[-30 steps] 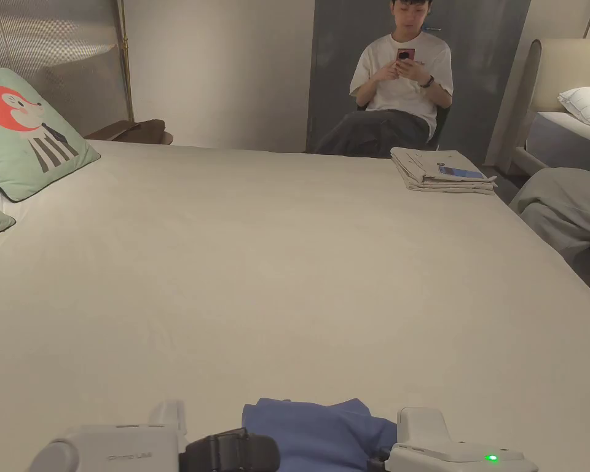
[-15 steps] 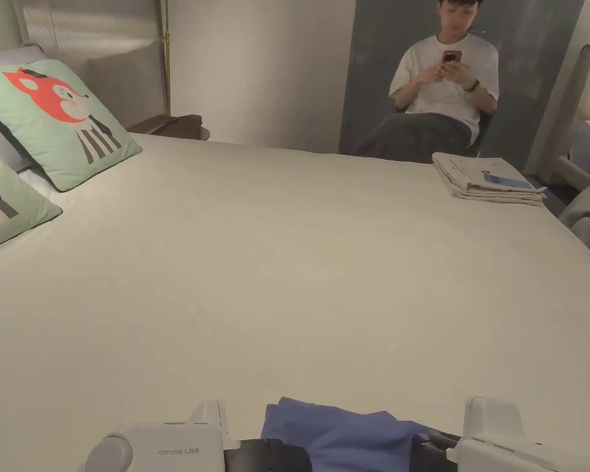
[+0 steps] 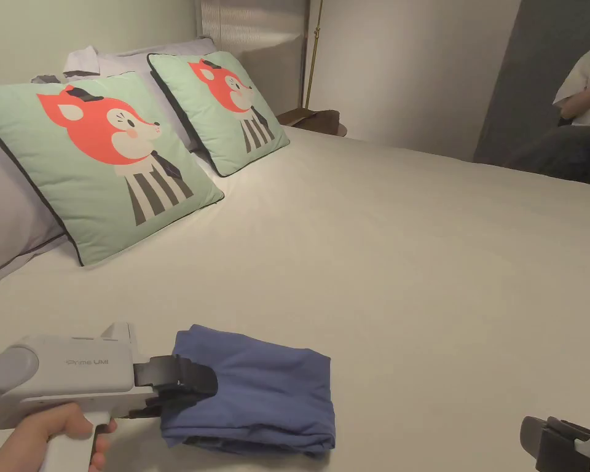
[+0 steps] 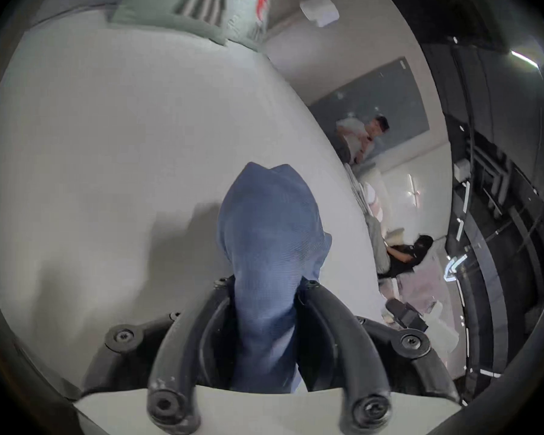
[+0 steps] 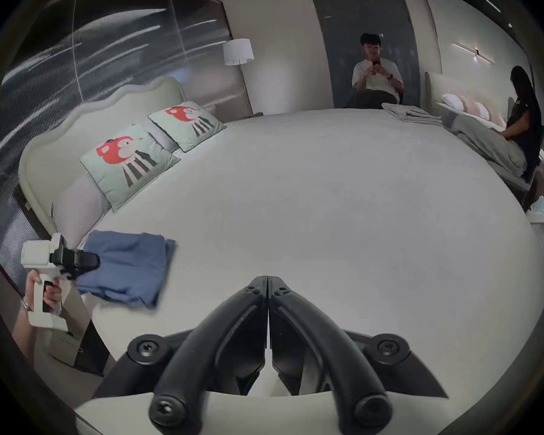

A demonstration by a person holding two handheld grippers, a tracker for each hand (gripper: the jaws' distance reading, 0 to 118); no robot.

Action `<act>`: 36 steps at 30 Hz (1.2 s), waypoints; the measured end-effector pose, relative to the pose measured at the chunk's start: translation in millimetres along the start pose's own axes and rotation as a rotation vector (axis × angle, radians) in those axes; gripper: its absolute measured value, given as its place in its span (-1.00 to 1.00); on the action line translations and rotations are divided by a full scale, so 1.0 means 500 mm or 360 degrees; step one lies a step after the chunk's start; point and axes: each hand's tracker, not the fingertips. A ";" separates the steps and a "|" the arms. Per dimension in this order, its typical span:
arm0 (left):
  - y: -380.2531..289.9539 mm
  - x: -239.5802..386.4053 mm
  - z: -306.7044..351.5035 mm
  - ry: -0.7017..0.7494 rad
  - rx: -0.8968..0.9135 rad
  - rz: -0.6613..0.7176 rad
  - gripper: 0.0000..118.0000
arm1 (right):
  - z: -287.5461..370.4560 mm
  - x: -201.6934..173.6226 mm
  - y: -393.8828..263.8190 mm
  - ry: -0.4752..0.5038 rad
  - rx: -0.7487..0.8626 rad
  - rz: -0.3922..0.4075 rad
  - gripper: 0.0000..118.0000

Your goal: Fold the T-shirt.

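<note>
The blue T-shirt (image 3: 260, 390) is folded into a thick rectangle low over the bed's front left part. My left gripper (image 3: 192, 387) is shut on its left edge, held by a hand. In the left gripper view the blue T-shirt (image 4: 264, 222) runs out between the jaws of the left gripper (image 4: 268, 281). My right gripper (image 3: 542, 437) is at the lower right, well apart from the shirt. In the right gripper view, the right gripper (image 5: 268, 280) has its jaws pressed together with nothing between them. That view places the T-shirt (image 5: 129, 263) and the left gripper (image 5: 90, 261) at the left.
Two green fox cushions (image 3: 112, 163) (image 3: 232, 104) lean on grey pillows at the left. The cream bed sheet (image 3: 398, 264) stretches wide. A person (image 3: 586, 92) sits beyond the far edge. Folded cloths (image 5: 412, 113) lie on the far right corner, and another person (image 5: 526, 112) sits beside it.
The head camera has swung left. My right gripper, earlier at the shirt's right side, is now apart from it. The left gripper has drawn the shirt to the left.
</note>
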 end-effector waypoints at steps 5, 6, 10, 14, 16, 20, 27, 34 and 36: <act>0.034 -0.032 0.023 0.0122 0.0052 0.0057 -0.61 | -0.024 -0.039 0.004 0.0033 -0.0042 0.0059 -1.00; 0.032 -0.034 0.023 0.0132 0.0056 0.0070 -0.47 | -0.024 -0.043 0.005 0.0033 -0.0040 0.0081 -1.00; 0.021 -0.003 0.038 0.0392 0.0249 0.0018 0.85 | -0.012 -0.041 0.014 0.0030 -0.0025 0.0096 -1.00; -0.007 0.077 0.073 0.0583 0.0487 -0.0209 0.87 | 0.014 -0.021 0.020 -0.0001 0.0029 0.0112 -1.00; -0.027 0.124 0.082 0.0588 0.0502 -0.0326 0.87 | 0.033 -0.002 0.022 -0.0006 0.0061 0.0092 -1.00; -0.091 0.230 0.068 0.0466 0.0473 -0.0474 0.84 | 0.076 0.036 0.019 -0.0071 0.0144 0.0098 -1.00; -0.257 0.418 -0.086 0.0412 0.0455 -0.0824 -0.99 | 0.186 0.132 0.002 -0.0263 0.0355 0.0028 -1.00; -0.370 0.594 -0.179 0.0276 0.0686 -0.1077 -1.00 | 0.310 0.215 0.008 -0.0564 0.0686 0.0103 -1.00; -0.388 0.655 -0.171 0.0251 0.0834 -0.1196 -1.00 | 0.345 0.232 0.023 -0.0630 0.0812 0.0103 -1.00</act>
